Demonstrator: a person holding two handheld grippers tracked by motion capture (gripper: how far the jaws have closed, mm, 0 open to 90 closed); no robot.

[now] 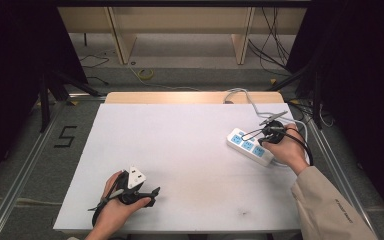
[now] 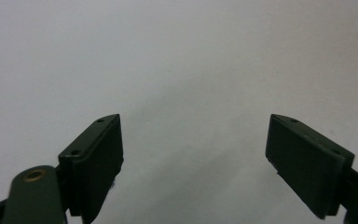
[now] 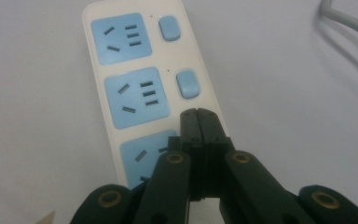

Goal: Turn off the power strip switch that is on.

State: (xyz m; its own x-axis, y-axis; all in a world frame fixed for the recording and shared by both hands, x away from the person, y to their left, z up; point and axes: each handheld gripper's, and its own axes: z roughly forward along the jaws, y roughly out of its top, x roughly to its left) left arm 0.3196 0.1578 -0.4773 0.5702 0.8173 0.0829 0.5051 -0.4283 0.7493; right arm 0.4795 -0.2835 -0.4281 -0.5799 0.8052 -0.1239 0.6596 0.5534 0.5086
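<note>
Hands at opposite corners of a white table [image 1: 180,150]: the right hand [image 1: 287,150] works at a power strip [image 1: 250,146] near the table's right edge, while the left hand [image 1: 117,205] rests by the near left corner, well apart from it.

The power strip is white with three pale-blue sockets in a row, lying flat and slanted toward the right edge, its grey cord [image 1: 240,95] curling away over the far edge of the table. In the right gripper view two small blue switches [image 3: 188,84] sit beside the upper two sockets on the power strip [image 3: 191,60].

The right gripper [image 3: 198,114] has its jaws pressed fully together with nothing between them (the tips meet in a single seam). Those closed tips hang over the strip's body just below the middle switch, at the upper corner of the nearest socket; whether they touch the plastic cannot be told. In the high view the right gripper [image 1: 254,134] points toward the strip from the right edge side.

The left gripper [image 2: 193,144] stands wide open, its two black jaws well apart and nothing between them, aimed at bare white tabletop. In the high view the left gripper [image 1: 152,195] lies low near the table's front edge, a grey three-cornered plate on top.
</note>
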